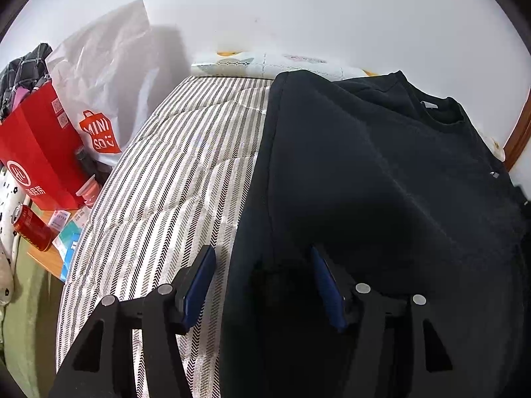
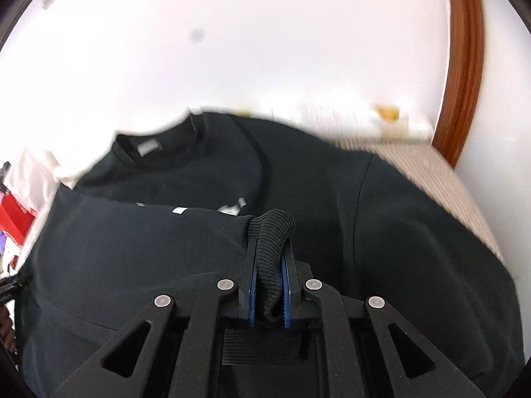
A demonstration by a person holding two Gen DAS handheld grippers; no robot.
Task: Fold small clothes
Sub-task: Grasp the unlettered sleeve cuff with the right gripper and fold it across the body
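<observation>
A black sweatshirt (image 1: pixel 381 179) is lying spread over the striped mattress (image 1: pixel 172 172) of a bed, its round neckline and grey neck label pointing toward the white wall. In the right wrist view the sweatshirt (image 2: pixel 398 232) is filling most of the frame, with one sleeve drawn across the chest, and the right tool (image 2: pixel 269 248) is pinching that sleeve's ribbed cuff (image 2: pixel 272 232) between its blue pads, the knit bunching up out of the narrow gap. Small white print marks are peeking out just beyond the folded sleeve.

The left wrist view is showing none of that grip. There the left tool (image 1: pixel 262 255) is standing spread wide at the garment's left edge, one finger over the bare mattress and the other over the dark cloth, holding nothing.

Only the left view is taking in the clutter beside the bed: a red paper bag (image 1: pixel 39 152), a white Miniso plastic bag (image 1: pixel 99 99), and a red drinks can (image 1: pixel 31 229) lying among small packets. A patterned pillow (image 1: pixel 282 64) is sitting at the bed's head. The right view alone is showing a brown wooden frame (image 2: pixel 464 66) against the wall, with blur smearing the background.
</observation>
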